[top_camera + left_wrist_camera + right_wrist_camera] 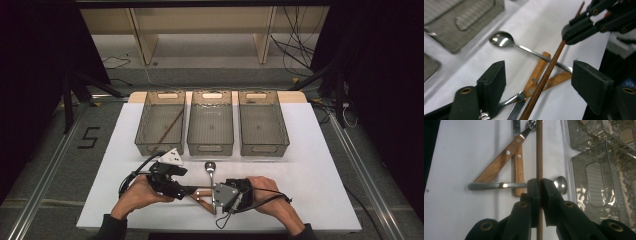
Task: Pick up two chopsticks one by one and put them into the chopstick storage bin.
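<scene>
Holding a brown wooden chopstick (pixel 539 152), the right gripper (pixel 539 185) is sitting near the table's (pixel 310 150) near edge, right of centre, jaws pinched tight on the stick. The chopstick is lying level, running leftward into the gap of the left gripper (pixel 537 83), whose jaws are standing wide on either side of it, pads not touching it. No earlier look here, so just that: open around the stick. In the high view the left gripper (pixel 172 182) is sitting left of centre at the near edge, the right one (pixel 227 195) just beside it. Under the stick, on the white surface, two wooden-handled utensils (pixel 509 155) are lying crossed, a metal spoon (pixel 501 40) lying across their handles, bowl pointing toward the far edge. Farther off, three grey baskets (pixel 210 145) are lined up along the far edge; the left one is holding another chopstick (pixel 170 126).
</scene>
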Demonstrator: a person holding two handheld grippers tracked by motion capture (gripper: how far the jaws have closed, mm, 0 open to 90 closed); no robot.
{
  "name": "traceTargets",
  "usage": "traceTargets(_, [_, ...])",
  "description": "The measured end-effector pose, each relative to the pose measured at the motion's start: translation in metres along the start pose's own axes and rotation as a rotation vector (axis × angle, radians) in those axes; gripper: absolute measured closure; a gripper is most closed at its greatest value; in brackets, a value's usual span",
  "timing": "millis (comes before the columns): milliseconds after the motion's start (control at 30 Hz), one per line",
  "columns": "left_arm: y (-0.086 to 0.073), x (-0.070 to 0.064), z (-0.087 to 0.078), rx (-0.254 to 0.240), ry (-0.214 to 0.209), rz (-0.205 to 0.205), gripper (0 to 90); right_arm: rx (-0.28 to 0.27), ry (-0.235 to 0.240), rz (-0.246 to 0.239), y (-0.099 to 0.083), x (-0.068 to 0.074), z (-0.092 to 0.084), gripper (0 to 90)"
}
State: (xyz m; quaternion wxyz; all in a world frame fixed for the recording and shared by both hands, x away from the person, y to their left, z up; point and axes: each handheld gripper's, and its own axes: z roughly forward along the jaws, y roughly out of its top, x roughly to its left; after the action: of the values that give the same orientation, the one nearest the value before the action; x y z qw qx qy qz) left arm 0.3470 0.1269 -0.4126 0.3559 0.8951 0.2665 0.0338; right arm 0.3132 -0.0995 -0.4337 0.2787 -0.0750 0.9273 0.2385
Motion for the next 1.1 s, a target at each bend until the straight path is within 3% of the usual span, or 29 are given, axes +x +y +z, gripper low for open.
traceTargets(200, [0.006, -0.007, 0.013, 0.104, -0.054, 0.089, 40.6, -0.008, -0.009, -0.07, 0.005, 0.007, 0.001, 85.4])
traceTargets(467, [0.009, -0.015, 0.024, 0.181, -0.086, 0.168, 54.3, -0.005, 0.003, -0.091, 0.008, 0.011, 0.0, 85.4])
traceTargets(500, [0.01, -0.015, 0.024, 0.191, -0.09, 0.174, 56.1, -0.006, 0.001, -0.082, 0.009, 0.012, 0.0, 85.4])
traceTargets(633, [0.01, -0.017, 0.027, 0.21, -0.102, 0.192, 62.2, -0.006, 0.011, -0.128, 0.01, 0.012, 0.001, 85.4])
traceTargets(700, [0.011, -0.018, 0.029, 0.221, -0.104, 0.203, 64.2, -0.005, 0.016, -0.11, 0.01, 0.015, 0.001, 85.3])
traceTargets(733, [0.011, -0.019, 0.031, 0.23, -0.107, 0.21, 65.4, -0.007, 0.017, -0.141, 0.011, 0.014, 0.001, 85.3])
traceTargets(833, [0.012, -0.02, 0.034, 0.246, -0.117, 0.217, 67.8, -0.012, 0.028, -0.131, 0.012, 0.018, 0.003, 85.3])
traceTargets(1100, [0.013, -0.021, 0.039, 0.278, -0.137, 0.23, 75.7, -0.009, 0.042, -0.167, 0.013, 0.019, 0.004, 85.3])
